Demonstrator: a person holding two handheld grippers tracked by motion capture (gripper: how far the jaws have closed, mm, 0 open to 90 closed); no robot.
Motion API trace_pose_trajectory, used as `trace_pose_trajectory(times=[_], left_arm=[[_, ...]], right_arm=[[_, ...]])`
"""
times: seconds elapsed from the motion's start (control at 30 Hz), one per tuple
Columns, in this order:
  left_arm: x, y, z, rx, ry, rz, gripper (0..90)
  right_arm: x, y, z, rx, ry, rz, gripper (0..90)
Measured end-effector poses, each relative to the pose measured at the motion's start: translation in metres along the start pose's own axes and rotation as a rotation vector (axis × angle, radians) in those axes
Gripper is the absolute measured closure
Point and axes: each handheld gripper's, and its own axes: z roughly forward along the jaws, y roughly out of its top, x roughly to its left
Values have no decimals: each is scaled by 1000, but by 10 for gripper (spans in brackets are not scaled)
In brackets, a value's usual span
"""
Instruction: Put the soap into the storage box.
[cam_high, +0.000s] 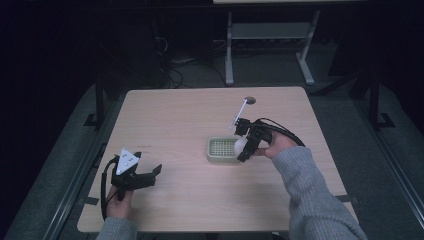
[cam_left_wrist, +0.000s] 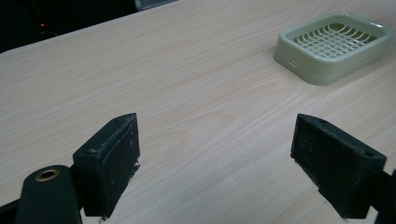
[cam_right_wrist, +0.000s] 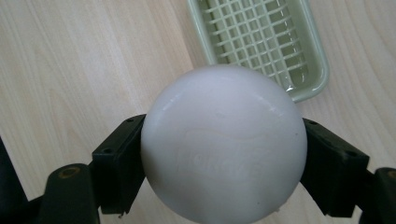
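Note:
My right gripper (cam_high: 243, 146) is shut on a white rounded soap bar (cam_right_wrist: 223, 142) with embossed lettering, squeezed between both black jaws. It hangs over the right end of a pale green slotted soap dish (cam_high: 221, 149), which lies near the table's middle right. In the right gripper view the soap dish (cam_right_wrist: 266, 42) lies beyond the soap, with nothing in it. My left gripper (cam_high: 150, 175) rests low at the table's front left, open, with bare wood between its fingers. The left gripper view has the soap dish (cam_left_wrist: 334, 46) far off at the upper right.
A light wooden table (cam_high: 190, 200) carries everything. A round cable hole (cam_high: 249, 100) sits near its far edge, with a thin white rod (cam_high: 240, 111) sticking up from the right gripper. A white-legged desk frame (cam_high: 267, 45) stands on the dark floor beyond.

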Motion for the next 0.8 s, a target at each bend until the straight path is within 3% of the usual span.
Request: trace_pose_trajectory(times=[0.63,0.8], left_arm=[[-1,0,0,-4,1,-1,152],[0,0,-1,1,0,3,152]], right_arm=[[-11,40,17,37,10,-27,222],[-16,46,21,31,17,-13,222]])
